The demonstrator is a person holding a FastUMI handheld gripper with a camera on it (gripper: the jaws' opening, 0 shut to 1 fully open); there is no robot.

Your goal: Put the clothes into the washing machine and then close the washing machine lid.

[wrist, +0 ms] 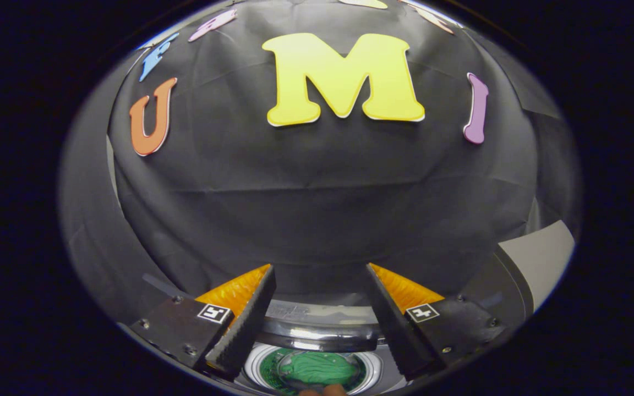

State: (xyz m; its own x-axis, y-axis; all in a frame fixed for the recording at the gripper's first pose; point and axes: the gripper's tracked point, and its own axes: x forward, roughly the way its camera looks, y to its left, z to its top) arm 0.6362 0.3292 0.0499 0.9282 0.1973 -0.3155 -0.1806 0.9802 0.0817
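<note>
My gripper [320, 268] is open, with nothing between its fingers, and it faces the black cloth wall of the booth. Low down between the fingers is the washing machine [317, 330], a small toy-sized one with a shiny chrome rim and a white ring below it. Green clothes [317, 367] lie inside that ring, apparently behind a glossy clear round window. I cannot tell whether the lid is up or down. The gripper is above the machine and touches neither it nor the clothes.
The tips of a person's fingers [322, 390] show just below the green clothes. A flat grey panel [537, 258] stands off to the right, beyond the right finger. The black cloth wall [317, 192] is close ahead.
</note>
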